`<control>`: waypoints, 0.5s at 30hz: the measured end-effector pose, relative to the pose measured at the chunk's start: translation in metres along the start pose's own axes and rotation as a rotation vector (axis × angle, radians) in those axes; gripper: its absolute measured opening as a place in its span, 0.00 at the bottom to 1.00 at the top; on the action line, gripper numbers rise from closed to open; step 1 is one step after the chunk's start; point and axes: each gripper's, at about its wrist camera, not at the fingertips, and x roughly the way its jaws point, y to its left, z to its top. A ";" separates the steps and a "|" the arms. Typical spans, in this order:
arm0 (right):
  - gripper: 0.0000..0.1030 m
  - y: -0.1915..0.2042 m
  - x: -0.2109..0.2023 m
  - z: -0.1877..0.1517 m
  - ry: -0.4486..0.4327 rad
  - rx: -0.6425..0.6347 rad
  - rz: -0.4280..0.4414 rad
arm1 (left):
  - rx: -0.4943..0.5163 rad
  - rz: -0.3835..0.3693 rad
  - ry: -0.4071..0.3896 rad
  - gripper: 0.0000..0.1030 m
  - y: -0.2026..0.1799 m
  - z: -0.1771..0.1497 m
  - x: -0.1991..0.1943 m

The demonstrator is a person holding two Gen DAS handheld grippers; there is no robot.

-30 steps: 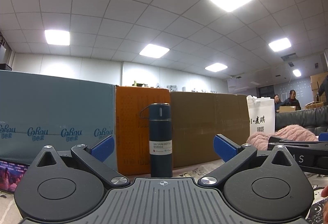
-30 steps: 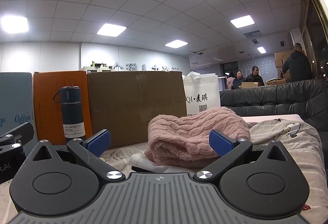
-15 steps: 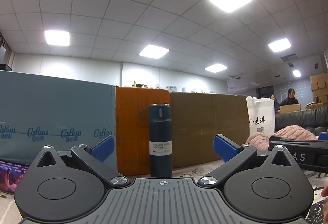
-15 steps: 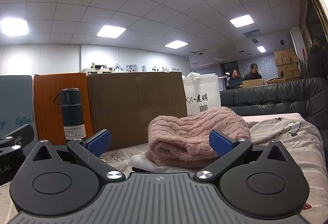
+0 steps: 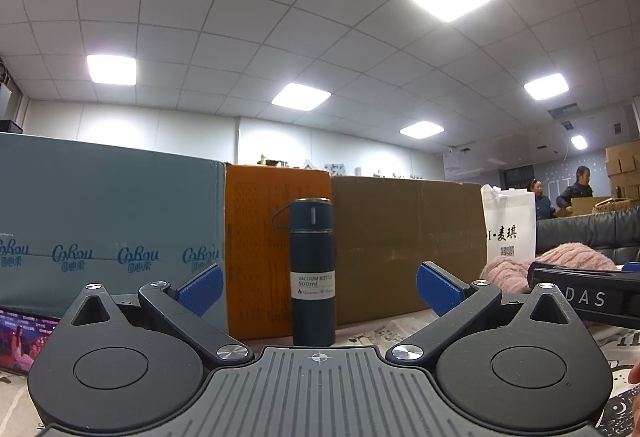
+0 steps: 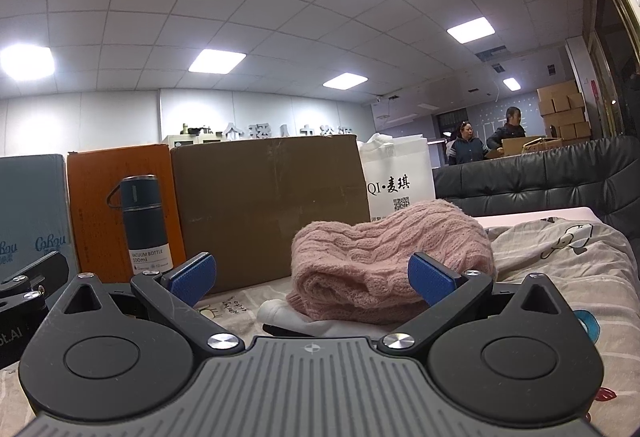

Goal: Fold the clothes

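Almost nothing has moved since a second ago: both grippers hold their level pose and only the people in the background have shifted. The right gripper has its jaws spread wide and empty, and the pink knitted sweater lies bunched straight ahead of it on the printed sheet, long axis running left to right. The left gripper, jaws also apart and empty, faces the vacuum bottle; the sweater sits well to its right, so the right one is nearer.

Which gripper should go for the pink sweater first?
Right. The pink sweater sits straight ahead of the open right gripper. The open left gripper faces the vacuum bottle, with the sweater far off to its side.
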 end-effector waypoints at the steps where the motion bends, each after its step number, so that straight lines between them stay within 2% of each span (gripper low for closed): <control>1: 1.00 0.000 0.000 0.000 0.001 0.000 0.000 | 0.001 0.000 0.000 1.00 0.000 0.000 0.000; 15: 1.00 0.000 0.000 0.000 0.001 -0.002 -0.001 | -0.007 0.000 0.006 1.00 0.002 0.000 0.001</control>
